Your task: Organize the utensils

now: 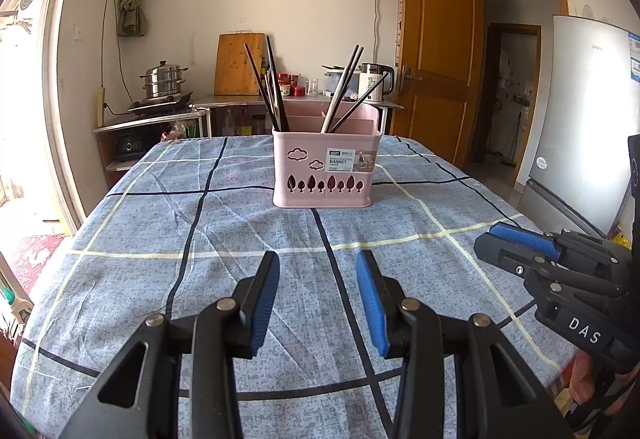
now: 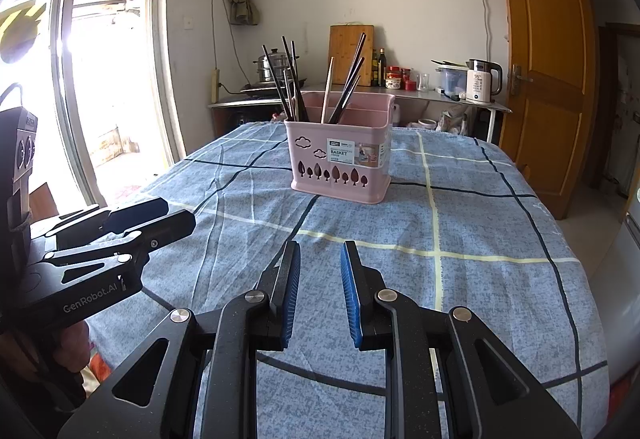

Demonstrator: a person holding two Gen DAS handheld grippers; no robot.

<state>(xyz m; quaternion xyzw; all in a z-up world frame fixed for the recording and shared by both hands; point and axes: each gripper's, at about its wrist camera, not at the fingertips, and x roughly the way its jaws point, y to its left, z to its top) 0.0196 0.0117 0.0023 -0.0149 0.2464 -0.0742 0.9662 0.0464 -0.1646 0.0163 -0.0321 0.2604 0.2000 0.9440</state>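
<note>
Basket (image 1: 326, 169) stands dead ahead of both grippers, chopsticks (image 1: 272, 87) leaning upright inside. Left gripper (image 1: 318, 303) and right gripper (image 2: 320, 295) released, empty, about equally near.

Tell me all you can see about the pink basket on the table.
The pink basket looks like plastic, with cloud and tree cutouts and a label reading BASKET on its front. It stands upright on the blue checked tablecloth, beyond both open grippers. Inner dividers split it; dark chopsticks and one pale one lean inside.
</note>
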